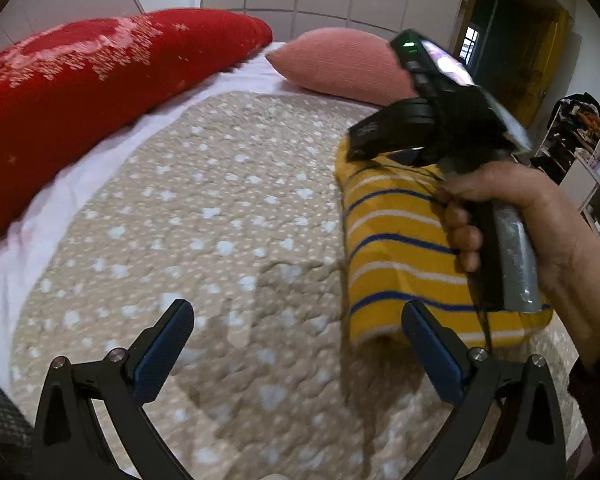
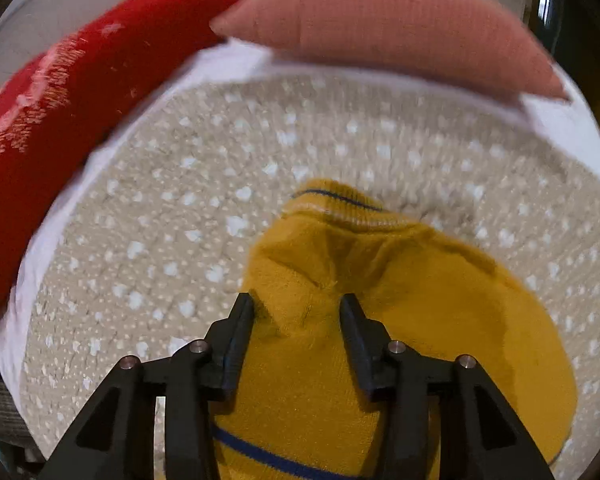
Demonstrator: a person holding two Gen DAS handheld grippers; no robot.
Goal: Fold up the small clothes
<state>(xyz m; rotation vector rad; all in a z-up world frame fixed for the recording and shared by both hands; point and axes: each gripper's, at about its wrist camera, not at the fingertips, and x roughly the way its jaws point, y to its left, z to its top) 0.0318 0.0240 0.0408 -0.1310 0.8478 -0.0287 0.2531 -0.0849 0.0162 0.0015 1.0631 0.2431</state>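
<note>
The 1 yellow striped garment (image 1: 404, 248) lies folded into a compact bundle on the right side of the beige star blanket (image 1: 220, 220), its doubled edge toward me, so I judge the fold nearly finished. My right gripper (image 2: 296, 312) points down over its plain yellow back, jaws partly apart with cloth between them; whether the pads actually pinch it I cannot tell. I judge it sits there to press or tidy the fold. My left gripper (image 1: 298, 324) hangs wide open over bare blanket, holding nothing, clear of the work. Farther off lie 1 pink pillow (image 1: 340, 64) and, far left, 1 red blanket roll (image 1: 100, 80).
</note>
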